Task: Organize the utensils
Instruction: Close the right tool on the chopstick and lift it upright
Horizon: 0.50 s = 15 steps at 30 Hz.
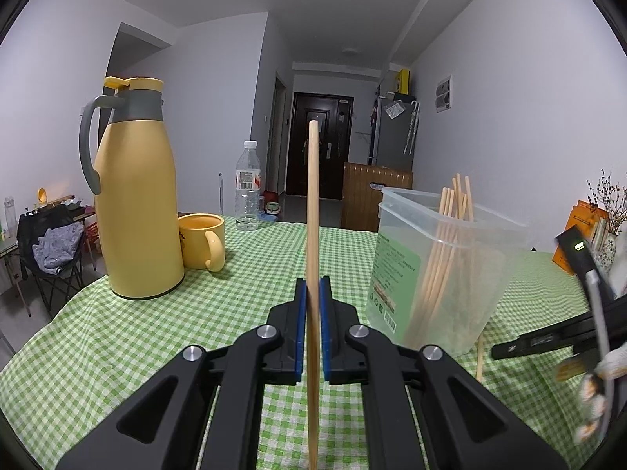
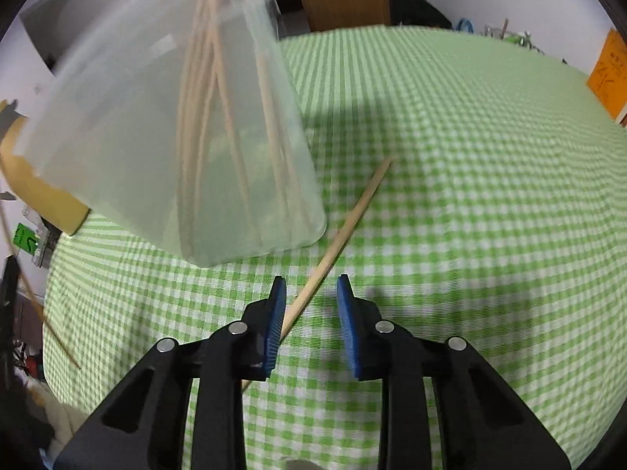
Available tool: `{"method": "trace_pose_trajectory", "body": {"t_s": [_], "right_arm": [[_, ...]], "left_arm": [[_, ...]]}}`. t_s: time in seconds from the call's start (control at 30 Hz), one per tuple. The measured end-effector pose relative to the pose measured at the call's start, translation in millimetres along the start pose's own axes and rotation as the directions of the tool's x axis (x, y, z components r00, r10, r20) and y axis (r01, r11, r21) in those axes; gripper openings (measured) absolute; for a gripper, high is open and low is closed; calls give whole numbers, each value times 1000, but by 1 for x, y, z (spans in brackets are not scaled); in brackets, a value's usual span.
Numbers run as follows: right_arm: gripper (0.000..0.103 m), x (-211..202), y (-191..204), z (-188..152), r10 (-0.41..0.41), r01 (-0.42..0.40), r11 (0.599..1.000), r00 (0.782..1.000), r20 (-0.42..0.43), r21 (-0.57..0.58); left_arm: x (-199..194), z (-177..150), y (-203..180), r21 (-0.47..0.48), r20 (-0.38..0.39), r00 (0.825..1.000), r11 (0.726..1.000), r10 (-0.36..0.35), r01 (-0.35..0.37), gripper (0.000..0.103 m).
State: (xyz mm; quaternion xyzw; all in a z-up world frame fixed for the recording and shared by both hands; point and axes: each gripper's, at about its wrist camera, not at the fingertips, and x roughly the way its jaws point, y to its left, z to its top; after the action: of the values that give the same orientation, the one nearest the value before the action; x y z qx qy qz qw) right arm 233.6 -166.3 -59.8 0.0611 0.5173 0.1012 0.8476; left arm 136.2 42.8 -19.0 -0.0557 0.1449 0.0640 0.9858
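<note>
Right now the move turns on the loose chopstick (image 2: 345,227) lying flat on the green-checked counter (image 2: 470,196), just beside the near right corner of the clear container (image 2: 156,137). Its long axis runs on a diagonal: the far tip points away from the container's base, while the near end passes down between the blue pads of the right tongs (image 2: 309,313) and on under the left pad. So the stick sits directly under these tongs and crosses their gap at a slant, not square to it.

The right tongs are partly open. The stick looks to graze the left pad, and clear cloth shows between it and the right pad, so I judge it is not yet gripped. A clean pinch probably calls for the gap to line up across the stick before the pads meet on it.

The left tongs (image 1: 312,313) are clenched on another chopstick (image 1: 312,203), held nearly upright, its top well above the pads and its lower end running out of the bottom of the view. They stand near the container, on its labelled side. From the left wrist view the container (image 1: 439,266) stands upright on the counter (image 1: 156,333) with a bundle of chopsticks (image 1: 450,235) leaning inside it, and the loose stick's end (image 1: 479,356) peeps out at its base.

The right hand is plainly nearer the loose stick; the left is already loaded.
</note>
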Motion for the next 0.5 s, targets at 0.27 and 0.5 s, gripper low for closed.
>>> {"method": "trace_pose_trajectory", "body": {"t_s": [0.27,0.5], "right_arm": [[20,32,26,-1,-102,103,995,993,-66,5],[7,43,34,-7,-164,163,986,982,-89,-19]], "left_arm": [[-5,1,1,-16,12,1000,1000,-21,21,4],[-7,4,4,-24,21,999,999,-28,28,4]]}}
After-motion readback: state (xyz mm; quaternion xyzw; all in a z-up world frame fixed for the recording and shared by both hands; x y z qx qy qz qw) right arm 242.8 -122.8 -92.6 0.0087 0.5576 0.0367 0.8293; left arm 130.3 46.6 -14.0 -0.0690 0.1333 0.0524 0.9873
